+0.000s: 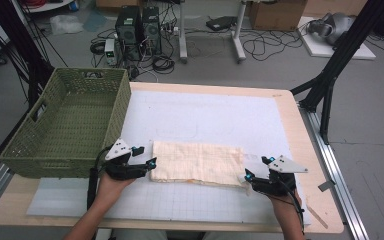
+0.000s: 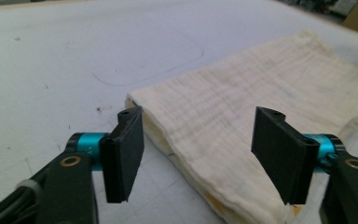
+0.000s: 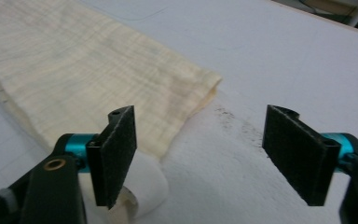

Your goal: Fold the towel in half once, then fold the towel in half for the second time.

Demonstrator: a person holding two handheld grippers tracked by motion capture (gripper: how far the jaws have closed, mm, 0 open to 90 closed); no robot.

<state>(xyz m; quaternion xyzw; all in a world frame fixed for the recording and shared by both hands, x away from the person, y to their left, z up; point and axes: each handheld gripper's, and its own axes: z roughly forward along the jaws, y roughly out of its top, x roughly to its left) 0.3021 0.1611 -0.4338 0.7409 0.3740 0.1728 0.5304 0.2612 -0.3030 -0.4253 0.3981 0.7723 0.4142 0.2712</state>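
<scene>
Lab, computer towers, tangled floor cables, black rig frame

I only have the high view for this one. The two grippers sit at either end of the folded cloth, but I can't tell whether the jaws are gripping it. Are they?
Observer: No. In the left gripper view, the left gripper is open. The cloth lies in the gap, and neither pad is pressing on it.
Reviewer: And the right one?
Observer: The right gripper is open too. In its own view the cloth's end reaches only to the left-hand jaw, and the other jaw is over bare mat.
Reviewer: Anything else nearby?
Observer: A white curled piece, perhaps a label, sits beside that left-hand jaw.
</scene>
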